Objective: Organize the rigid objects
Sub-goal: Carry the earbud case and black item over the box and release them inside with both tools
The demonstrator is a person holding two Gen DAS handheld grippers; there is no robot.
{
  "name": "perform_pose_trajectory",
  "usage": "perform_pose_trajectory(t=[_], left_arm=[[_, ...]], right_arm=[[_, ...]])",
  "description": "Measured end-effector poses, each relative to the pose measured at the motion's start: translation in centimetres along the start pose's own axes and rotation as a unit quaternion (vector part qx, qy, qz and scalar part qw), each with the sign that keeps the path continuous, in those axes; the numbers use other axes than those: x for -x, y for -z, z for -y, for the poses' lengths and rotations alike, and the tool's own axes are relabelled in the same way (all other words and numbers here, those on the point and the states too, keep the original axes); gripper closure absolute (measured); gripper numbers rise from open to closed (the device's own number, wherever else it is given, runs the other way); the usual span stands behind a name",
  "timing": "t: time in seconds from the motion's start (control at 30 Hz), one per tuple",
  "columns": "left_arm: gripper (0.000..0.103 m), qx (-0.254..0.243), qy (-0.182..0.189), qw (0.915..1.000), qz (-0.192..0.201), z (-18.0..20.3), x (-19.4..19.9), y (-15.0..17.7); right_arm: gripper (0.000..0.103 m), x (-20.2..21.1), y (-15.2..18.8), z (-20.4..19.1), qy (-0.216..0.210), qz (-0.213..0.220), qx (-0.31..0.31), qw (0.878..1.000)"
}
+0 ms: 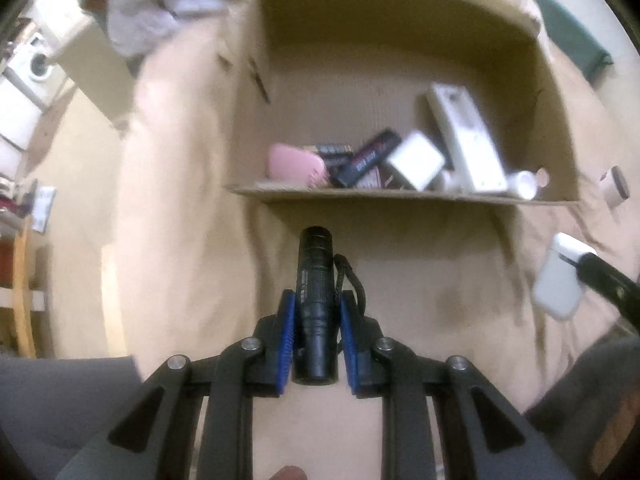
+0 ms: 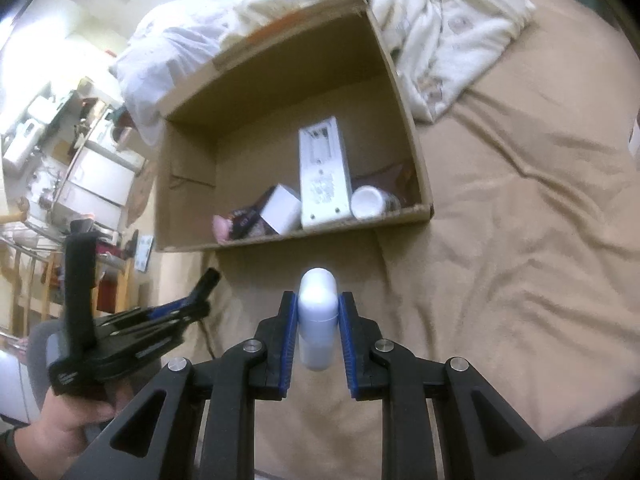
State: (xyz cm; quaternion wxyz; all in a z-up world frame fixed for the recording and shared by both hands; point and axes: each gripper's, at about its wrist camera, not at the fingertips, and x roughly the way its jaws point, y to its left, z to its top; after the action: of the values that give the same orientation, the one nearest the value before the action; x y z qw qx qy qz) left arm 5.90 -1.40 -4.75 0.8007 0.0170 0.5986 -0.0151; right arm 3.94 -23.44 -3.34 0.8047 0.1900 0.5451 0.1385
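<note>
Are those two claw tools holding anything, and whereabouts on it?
Left gripper clamps a black flashlight at its rear half; right gripper clamps a white case by its sides.

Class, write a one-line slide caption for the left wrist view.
Left tongs grip a black cylindrical flashlight before an open brown cardboard box of small items.
</note>
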Motion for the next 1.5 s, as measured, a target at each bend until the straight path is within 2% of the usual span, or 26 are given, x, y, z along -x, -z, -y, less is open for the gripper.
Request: perform_pose_trajectory(t=[0.17,0.27,0.37,0.57,0.73,0.9,1.03,1.1,1.27,1.5], left_arm=[[0.084,0.007,-0.003,0.9986,0.052,-1.2,3.8,0.3],[0.084,0.007,-0.002,0.9965,0.084,-1.4,6.3,-0.2],[0.084,0.008,0.008,0.9945,0.104,-2.4,8.0,-2.5],[0.084,0.004,0.019,0.9866,0.162,-1.6,11.1,-6.5],[0.084,-0.003,0.017,0.9813,0.192,-1.0,11.6,-10.9],[0.084,-0.001,0.019,0.9826,0.185,-0.2,8.8,-13.8],[0.084,0.003,0.046,0.9877,0.15,-0.3,4.7,-14.7],[0.084,0.002,0.039,0.9896,0.138,-0.3,2.6,-14.5],[0.084,0.001,0.033,0.994,0.105,0.2,-1.2,-14.2],[0.084,-0.028,0.001,0.9958,0.087,0.8,-3.4,-13.4]], right_arm=[[0.081,1.9,-0.1,-0.7,0.005,0.026,0.027,0.999],[0.081,3.1,-0.4,-0.9,-0.006,0.048,0.035,0.998],[0.081,4.0,-1.3,-1.3,-0.012,0.07,0.045,0.996],[0.081,4.6,-4.4,-2.0,-0.017,0.095,0.06,0.993],[0.081,4.5,-7.5,-2.5,-0.024,0.091,0.047,0.994],[0.081,4.1,-10.7,-4.0,-0.013,0.103,0.069,0.992],[0.081,1.8,-12.2,-4.0,-0.014,0.088,0.064,0.994],[0.081,0.4,-12.3,-3.3,-0.026,0.076,0.051,0.995],[0.081,-3.3,-11.5,-1.8,-0.011,0.041,0.034,0.999],[0.081,-5.9,-10.9,-1.0,0.002,0.014,0.032,0.999]])
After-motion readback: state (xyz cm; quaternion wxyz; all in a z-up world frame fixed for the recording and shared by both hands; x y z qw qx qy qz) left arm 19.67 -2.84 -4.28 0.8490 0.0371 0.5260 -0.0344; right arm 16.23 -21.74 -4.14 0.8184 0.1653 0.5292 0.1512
